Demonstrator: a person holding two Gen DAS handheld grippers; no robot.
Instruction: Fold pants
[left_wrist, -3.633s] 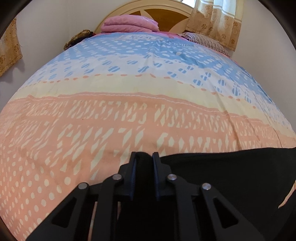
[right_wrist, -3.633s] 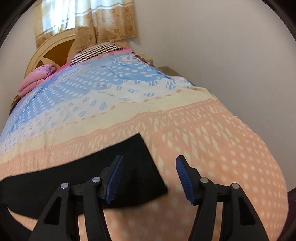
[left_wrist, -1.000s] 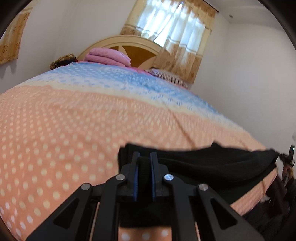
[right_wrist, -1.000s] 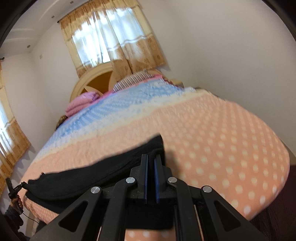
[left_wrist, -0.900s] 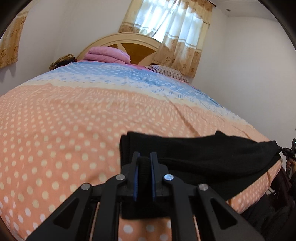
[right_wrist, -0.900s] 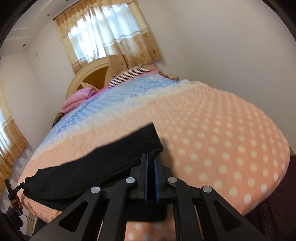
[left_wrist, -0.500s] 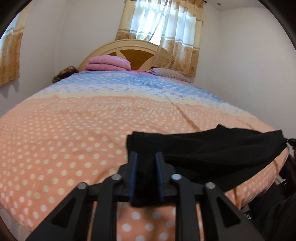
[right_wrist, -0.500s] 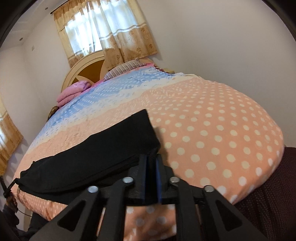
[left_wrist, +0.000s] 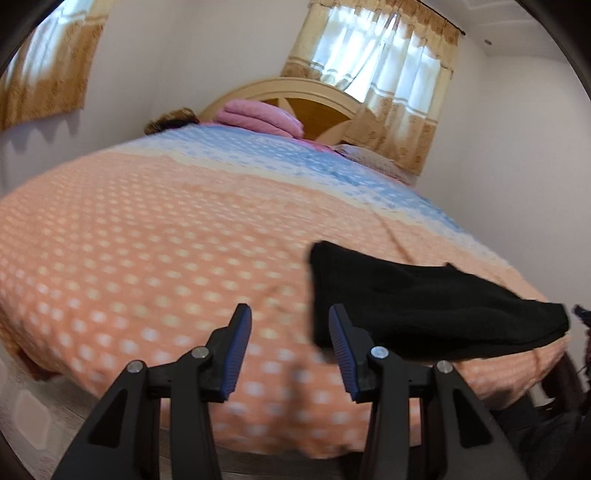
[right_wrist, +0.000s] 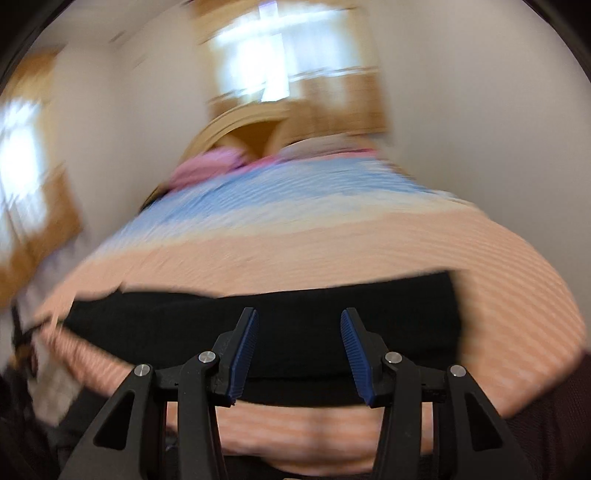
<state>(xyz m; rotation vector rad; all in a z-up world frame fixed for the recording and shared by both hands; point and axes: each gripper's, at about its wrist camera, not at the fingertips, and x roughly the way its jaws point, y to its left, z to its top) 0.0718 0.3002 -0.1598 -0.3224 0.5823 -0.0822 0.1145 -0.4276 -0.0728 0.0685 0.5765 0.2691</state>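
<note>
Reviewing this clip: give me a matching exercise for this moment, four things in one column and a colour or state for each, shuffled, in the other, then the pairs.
Things:
1. pants
2. left gripper
3. folded blanket
4. bedspread

Colour or state:
A. pink, by the headboard
B. orange with pale dots, blue farther back
C. open, holding nothing
D. black, lying near the bed's near edge

Pairs: 1-D, 2-C, 3-A, 4-B

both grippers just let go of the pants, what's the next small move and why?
Probably bring the left gripper right, onto the near left end of the black pants. Both grippers are open and empty, and the pants lie in a long band near the foot edge of the bed, so another fold seems due. The right gripper already faces the band.
</note>
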